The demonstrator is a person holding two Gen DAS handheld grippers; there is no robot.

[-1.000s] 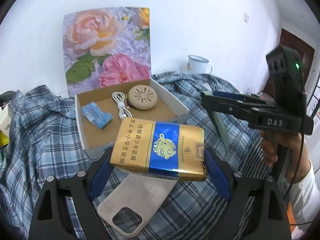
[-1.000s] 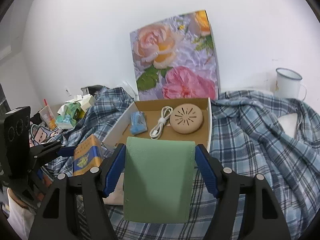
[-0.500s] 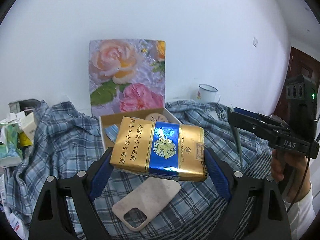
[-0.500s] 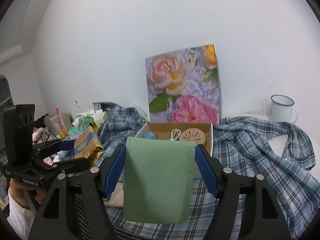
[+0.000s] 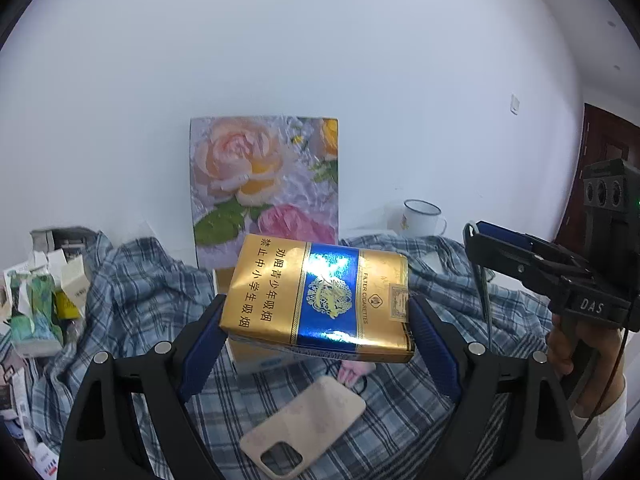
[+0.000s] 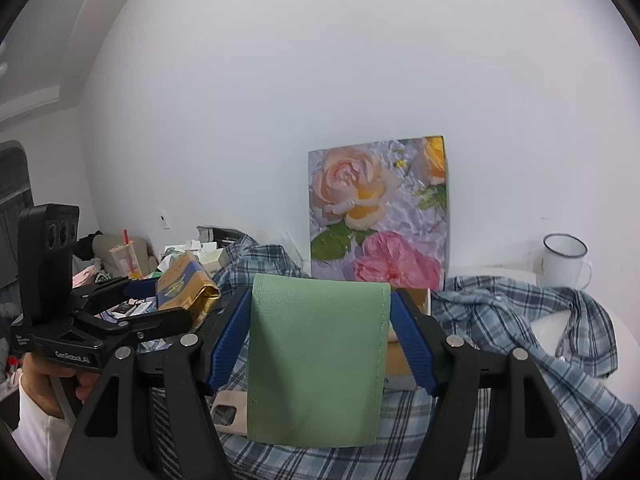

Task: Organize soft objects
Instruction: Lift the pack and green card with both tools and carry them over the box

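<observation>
Left gripper [image 5: 316, 320] clamping gold pack [image 5: 320, 296] (long axis crosswise), right gripper [image 6: 320, 336] clamping green pouch [image 6: 316, 360], hanging lengthwise down.

The box [image 5: 240, 356] stands on the shirt [image 5: 140, 300], lid [image 5: 264, 184] against the wall, phone case [image 5: 304, 428] before it, mug [image 5: 422, 218] behind right

Gold-blue cigarette pack [image 5: 318, 298] and green pouch [image 6: 318, 358] held aloft.

White table [image 6: 576, 332] under a plaid shirt [image 6: 500, 316]; enamel mug [image 6: 565, 256] on its bare part
</observation>
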